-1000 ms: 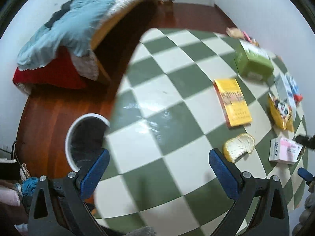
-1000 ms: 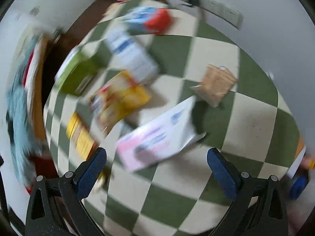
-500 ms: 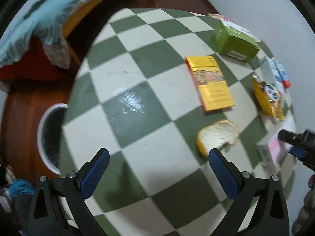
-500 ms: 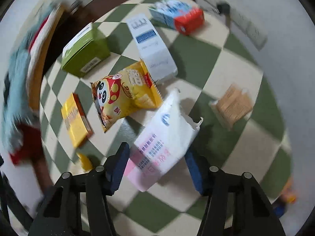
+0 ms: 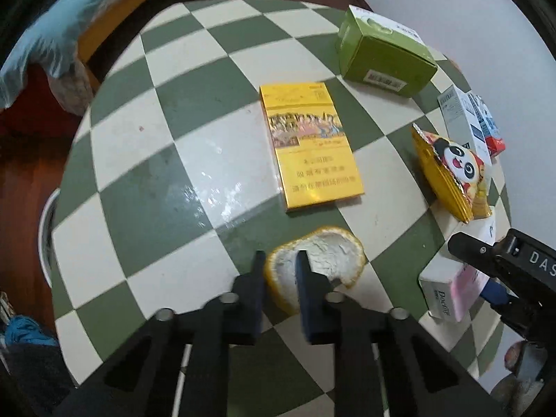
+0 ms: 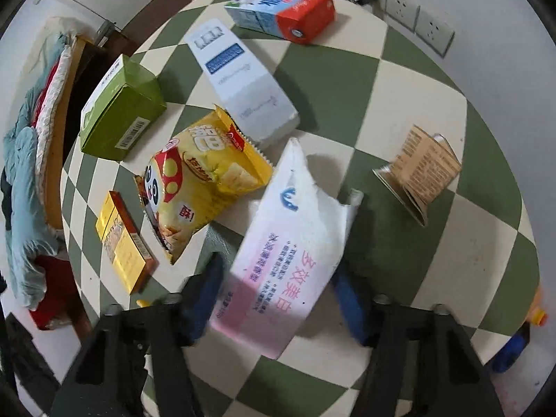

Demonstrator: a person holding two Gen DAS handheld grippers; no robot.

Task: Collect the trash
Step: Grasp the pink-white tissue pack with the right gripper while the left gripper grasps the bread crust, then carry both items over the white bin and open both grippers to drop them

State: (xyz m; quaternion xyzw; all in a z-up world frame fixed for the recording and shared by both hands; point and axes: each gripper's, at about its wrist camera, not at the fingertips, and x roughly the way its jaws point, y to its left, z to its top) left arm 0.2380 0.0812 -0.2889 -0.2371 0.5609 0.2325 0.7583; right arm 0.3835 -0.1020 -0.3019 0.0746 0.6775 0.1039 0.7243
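Note:
Trash lies on a green and cream checkered table (image 5: 146,187). My left gripper (image 5: 280,271) is shut on the near edge of a piece of orange peel (image 5: 330,253), white side up. My right gripper (image 6: 278,278) is shut on a torn white and pink box (image 6: 292,243); that box and the right gripper also show in the left wrist view (image 5: 448,292). A yellow panda snack bag (image 6: 205,177) lies just left of the box. A yellow flat carton (image 5: 309,146) lies beyond the peel.
A green box (image 5: 385,59), a white and blue carton (image 6: 243,83), a red and blue milk carton (image 6: 281,10) and a brown folded paper packet (image 6: 420,170) lie on the table. A white-rimmed bin (image 5: 45,243) stands on the floor left. A bed (image 5: 52,31) is behind.
My left gripper moved right and down to the orange peel and shut on it. My right gripper came down over the white and pink box and closed on it.

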